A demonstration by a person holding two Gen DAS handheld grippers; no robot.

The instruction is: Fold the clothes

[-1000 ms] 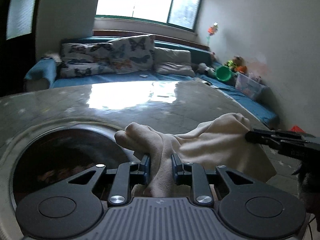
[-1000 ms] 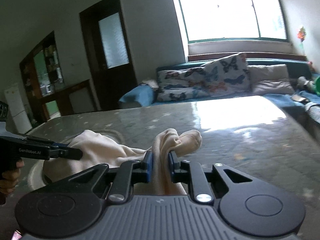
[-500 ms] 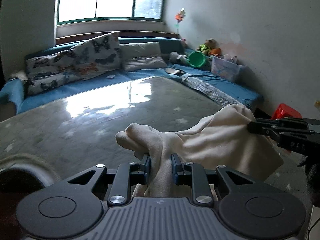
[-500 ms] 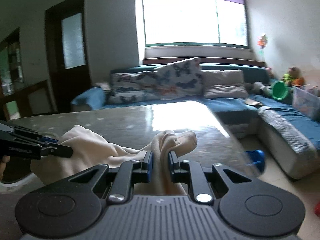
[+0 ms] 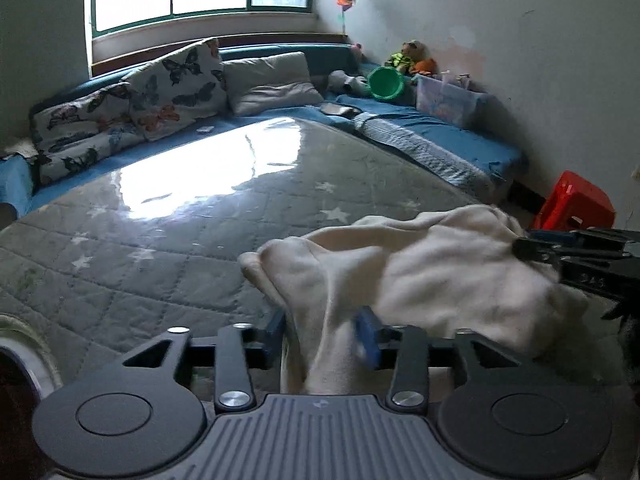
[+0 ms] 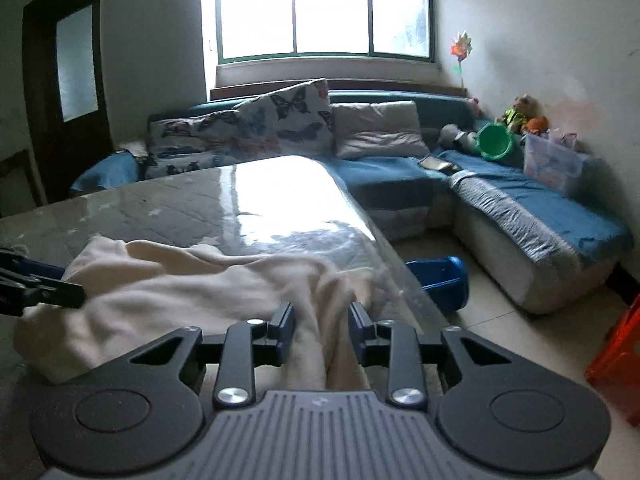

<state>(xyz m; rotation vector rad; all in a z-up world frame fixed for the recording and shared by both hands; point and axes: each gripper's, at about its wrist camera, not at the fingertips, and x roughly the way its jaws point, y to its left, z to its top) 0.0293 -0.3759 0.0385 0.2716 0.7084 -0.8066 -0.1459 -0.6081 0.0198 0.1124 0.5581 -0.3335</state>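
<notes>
Both tongs releasing the cream garment on the desk.
Left tongs (image 5: 322, 330) and right tongs (image 6: 320, 320), pinching the cream garment (image 6: 192, 280) half a second ago, now stand spread; cloth lies slack near the desk's (image 5: 160, 240) right edge, so it looks set down, ready for regrasping.

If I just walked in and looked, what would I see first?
First you would see the cream cloth lying rumpled on the shiny grey table, with the left gripper and the right gripper each open around a bunch of it. Behind, a bright window shines above a blue sofa with butterfly pillows. A green bucket sits further right on the sofa.
</notes>
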